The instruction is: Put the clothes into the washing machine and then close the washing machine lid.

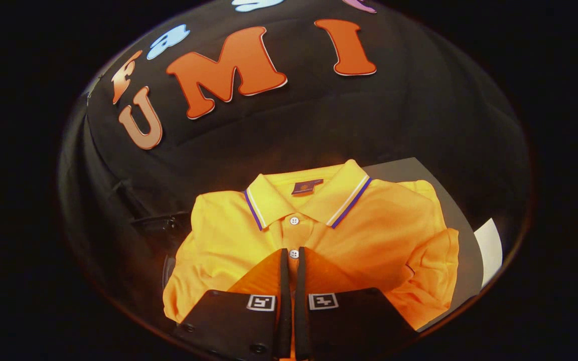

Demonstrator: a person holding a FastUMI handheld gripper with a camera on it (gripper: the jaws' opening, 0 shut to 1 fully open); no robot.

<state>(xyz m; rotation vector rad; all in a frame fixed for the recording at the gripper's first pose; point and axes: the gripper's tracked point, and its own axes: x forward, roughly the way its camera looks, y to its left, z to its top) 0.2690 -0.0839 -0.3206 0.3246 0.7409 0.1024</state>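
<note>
A folded yellow polo shirt [369, 225] lies flat on a grey board [409, 170], its collar with blue and white stripes pointing away from me. My gripper [293, 250] is low over the shirt's front. Its fingers [284, 271] are drawn almost together along the button placket, with a thin strip of fabric between them. The fingertips end at the second white button [294, 254], just short of the collar. The lower part of the shirt is hidden under the gripper body.
A white sheet [489, 245] sticks out past the board's right edge. Black cloth forms the wall behind and drapes down on the left. A dark, shiny shape [158, 225] sits in shadow left of the shirt; I cannot tell what it is.
</note>
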